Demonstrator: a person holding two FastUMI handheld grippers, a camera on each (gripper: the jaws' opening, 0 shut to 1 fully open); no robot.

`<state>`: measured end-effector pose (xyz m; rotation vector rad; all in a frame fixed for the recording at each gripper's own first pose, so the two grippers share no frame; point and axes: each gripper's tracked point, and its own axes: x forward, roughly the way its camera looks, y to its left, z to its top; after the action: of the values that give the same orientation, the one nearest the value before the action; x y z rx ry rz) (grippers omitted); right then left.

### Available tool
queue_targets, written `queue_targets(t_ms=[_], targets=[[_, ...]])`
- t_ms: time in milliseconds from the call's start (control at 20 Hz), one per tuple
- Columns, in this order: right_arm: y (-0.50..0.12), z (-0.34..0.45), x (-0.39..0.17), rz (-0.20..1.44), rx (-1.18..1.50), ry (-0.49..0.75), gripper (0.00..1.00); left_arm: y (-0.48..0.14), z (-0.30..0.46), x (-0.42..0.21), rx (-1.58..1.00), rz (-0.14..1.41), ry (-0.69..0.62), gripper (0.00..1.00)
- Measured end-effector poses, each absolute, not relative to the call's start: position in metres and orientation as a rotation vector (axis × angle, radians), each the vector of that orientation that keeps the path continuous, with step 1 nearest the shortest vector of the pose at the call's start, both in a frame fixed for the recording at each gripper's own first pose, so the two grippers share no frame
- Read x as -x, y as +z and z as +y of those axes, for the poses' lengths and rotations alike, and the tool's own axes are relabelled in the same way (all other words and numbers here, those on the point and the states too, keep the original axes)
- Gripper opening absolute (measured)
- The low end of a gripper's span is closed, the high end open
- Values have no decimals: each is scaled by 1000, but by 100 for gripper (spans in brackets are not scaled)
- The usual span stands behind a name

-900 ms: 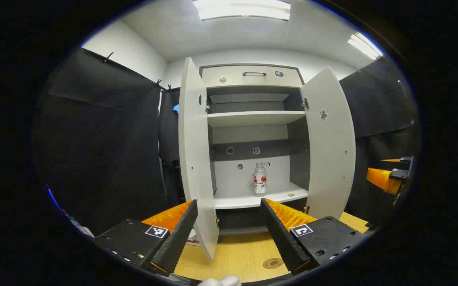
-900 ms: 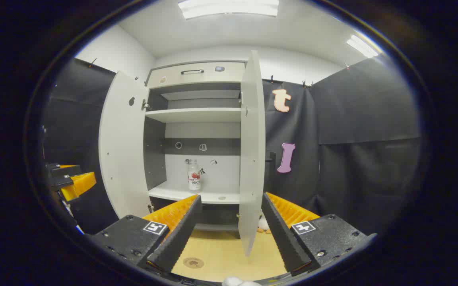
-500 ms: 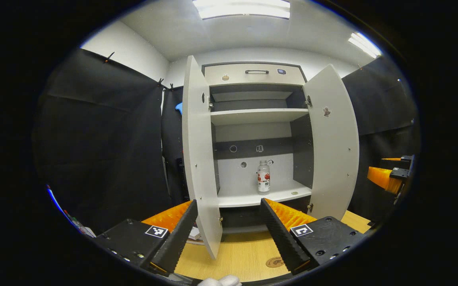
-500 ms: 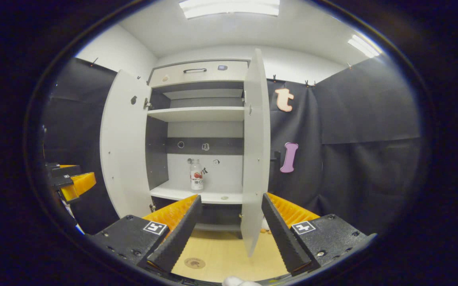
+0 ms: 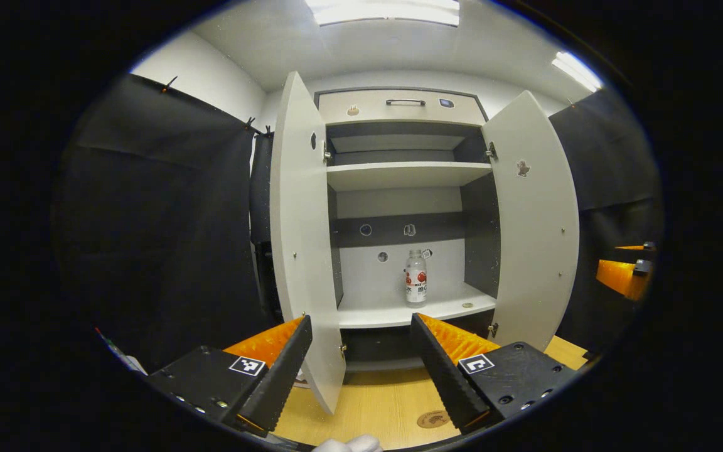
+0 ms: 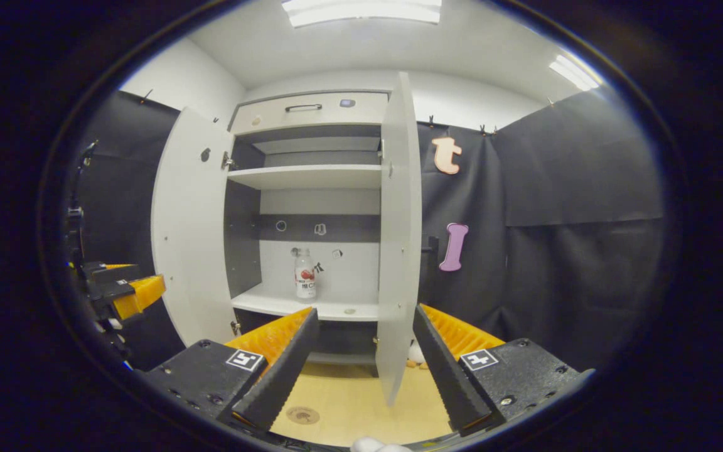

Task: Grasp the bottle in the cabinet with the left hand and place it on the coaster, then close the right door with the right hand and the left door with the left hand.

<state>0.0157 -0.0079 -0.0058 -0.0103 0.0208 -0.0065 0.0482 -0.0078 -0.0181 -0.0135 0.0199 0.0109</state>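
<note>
Jaws spread on both the left gripper and right gripper, empty; bottle upright on cabinet's lower shelf, coaster on tabletop before cabinet, both doors open.

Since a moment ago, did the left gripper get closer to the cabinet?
Yes. In the left gripper view the cabinet looks bigger and the left gripper has edged forward toward it.

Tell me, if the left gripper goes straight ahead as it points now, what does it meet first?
Probably the left door: its edge stands between the left gripper's open fingers, nearer than the bottle on the shelf. Depth is unclear, so it might pass beside the door.
</note>
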Motion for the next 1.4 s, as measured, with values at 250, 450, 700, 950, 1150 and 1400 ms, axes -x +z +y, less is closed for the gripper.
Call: queue_targets(t_ms=[250, 450, 700, 950, 1150, 1400], targets=[[-3, -23, -14, 28, 19, -49, 99, -32, -34, -106, 20, 33, -27, 96], [1, -31, -11, 31, 29, -76, 99, -39, -60, -162, 35, 43, -63, 96], [1, -46, -8, 44, 20, -118, 99, -39, -90, -242, 41, 43, -91, 96], [-1, -61, -9, 61, 29, -164, 99, -36, -125, -322, 75, 41, -108, 96], [-3, -76, -9, 79, 40, -205, 99, -33, -143, -374, 43, 34, -98, 95], [-9, -91, -12, 109, 27, -236, 99, -33, -137, -424, 56, 51, -40, 96]])
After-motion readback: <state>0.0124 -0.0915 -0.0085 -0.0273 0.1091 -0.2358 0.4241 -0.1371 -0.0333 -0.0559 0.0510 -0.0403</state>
